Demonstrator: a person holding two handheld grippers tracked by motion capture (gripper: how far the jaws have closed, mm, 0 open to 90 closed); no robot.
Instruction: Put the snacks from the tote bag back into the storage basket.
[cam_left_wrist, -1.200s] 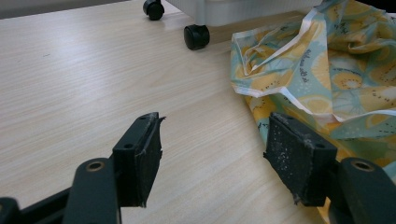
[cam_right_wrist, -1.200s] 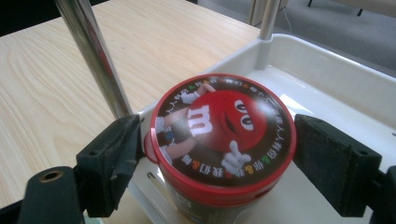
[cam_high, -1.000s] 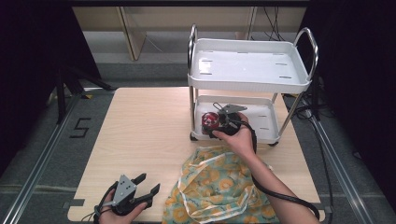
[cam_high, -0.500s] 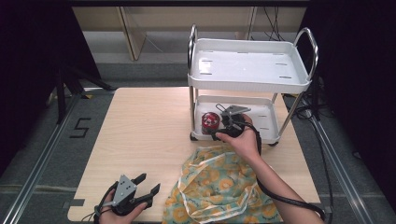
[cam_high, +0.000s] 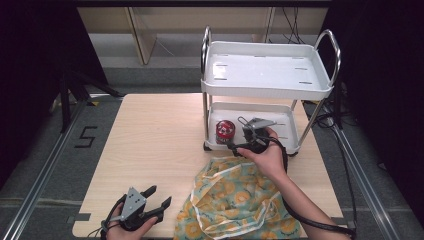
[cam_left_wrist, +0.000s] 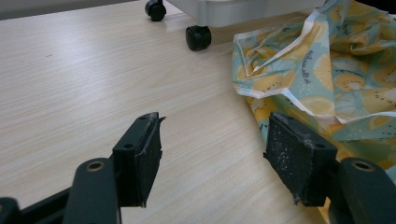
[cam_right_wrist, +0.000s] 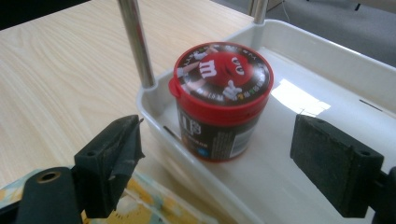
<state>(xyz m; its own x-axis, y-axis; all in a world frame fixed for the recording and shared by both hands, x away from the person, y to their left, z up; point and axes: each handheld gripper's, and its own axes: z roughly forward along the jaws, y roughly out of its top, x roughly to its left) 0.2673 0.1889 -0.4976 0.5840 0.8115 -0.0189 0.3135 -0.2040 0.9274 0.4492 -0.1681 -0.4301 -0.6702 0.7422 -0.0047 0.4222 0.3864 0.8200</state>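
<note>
Both tongs, left (cam_high: 156, 200) and right (cam_right_wrist: 219, 154), gape wide.

Pale wooden table (cam_high: 155, 150) on grey floor (cam_high: 45, 150), dark surroundings

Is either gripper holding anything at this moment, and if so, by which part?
Nothing is held. The right gripper is open, its jaws apart in front of the red-lidded candy tub on the cart's lower tray. The left gripper is open over the table.
</note>
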